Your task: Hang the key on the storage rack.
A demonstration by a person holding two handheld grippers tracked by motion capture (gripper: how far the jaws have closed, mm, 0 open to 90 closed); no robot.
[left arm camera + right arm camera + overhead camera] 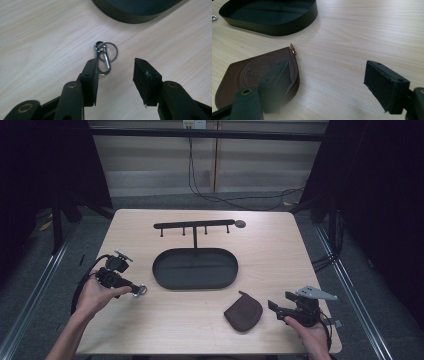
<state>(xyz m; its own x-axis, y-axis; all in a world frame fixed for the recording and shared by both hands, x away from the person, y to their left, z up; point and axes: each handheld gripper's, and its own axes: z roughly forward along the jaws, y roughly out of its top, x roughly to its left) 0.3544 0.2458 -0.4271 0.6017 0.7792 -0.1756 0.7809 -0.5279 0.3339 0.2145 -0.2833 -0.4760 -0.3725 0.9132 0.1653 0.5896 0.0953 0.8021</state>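
The small silver metal carabiner clip with a split key ring (104,57) lies flat on the pale wooden surface (260,245), just off the left end of the black oval metal tray (195,268). It looks light, stiff and slick: thin wire with rounded edges, likely to skate away or pivot if only one pad nudges it. The ring is loosely linked to the clip and would probably swing freely once lifted. The best hold seems to be across the clip's long straight sides, pads squeezing it flat-on, low to the wood, rather than on the loose ring.

The left tool (115,65) has its jaws partly open and holds nothing; one pad sits right at the clip's lower loop while the other stands apart, so the clip lies at the edge of the gap, not centred.

To the right of the tray and nearer the person lies a brown leather zip pouch with an embossed round stamp (254,75). The right tool (329,77) rests just beside it, jaws wide open and empty. From the tray's far edge rises a black metal hanging rack with four pegs (194,225).
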